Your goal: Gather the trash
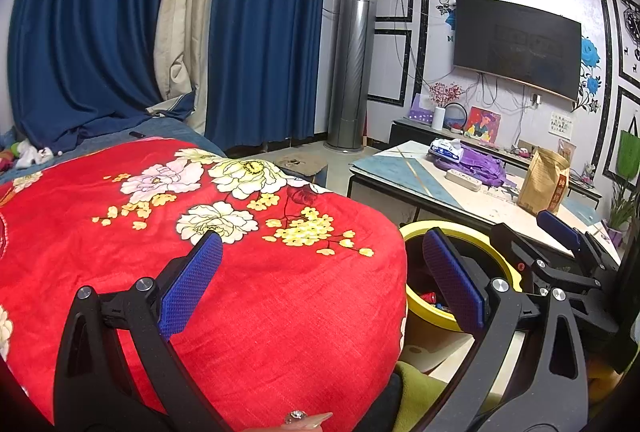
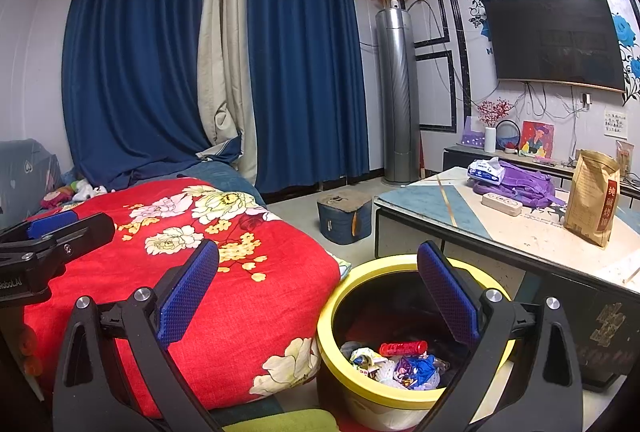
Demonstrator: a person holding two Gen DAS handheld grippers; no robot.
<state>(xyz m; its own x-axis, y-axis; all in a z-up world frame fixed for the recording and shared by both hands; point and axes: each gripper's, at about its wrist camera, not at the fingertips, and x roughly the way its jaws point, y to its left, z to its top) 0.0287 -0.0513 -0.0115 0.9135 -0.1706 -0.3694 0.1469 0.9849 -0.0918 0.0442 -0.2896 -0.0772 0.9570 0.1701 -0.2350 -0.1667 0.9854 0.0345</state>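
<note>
A yellow-rimmed trash bin [image 2: 332, 312] stands on the floor between the bed and the low table. It holds several crumpled wrappers [image 2: 400, 366] and a red tube [image 2: 403, 347]. My right gripper [image 2: 318, 290] is open and empty, above the bin's near rim. My left gripper [image 1: 322, 272] is open and empty, over the edge of the red floral blanket [image 1: 240, 296]. The bin also shows in the left wrist view [image 1: 424, 304], to the right of the blanket. The right gripper [image 1: 560, 232] shows there at the right, and the left gripper [image 2: 52, 228] shows at the left of the right wrist view.
A low table [image 2: 460, 216] at right carries a tissue pack [image 2: 486, 170], a purple cloth [image 2: 520, 184], a white power strip [image 2: 502, 204] and a brown paper bag [image 2: 592, 198]. A blue box [image 2: 346, 216] sits on the floor. Blue curtains, a tower unit and a TV stand behind.
</note>
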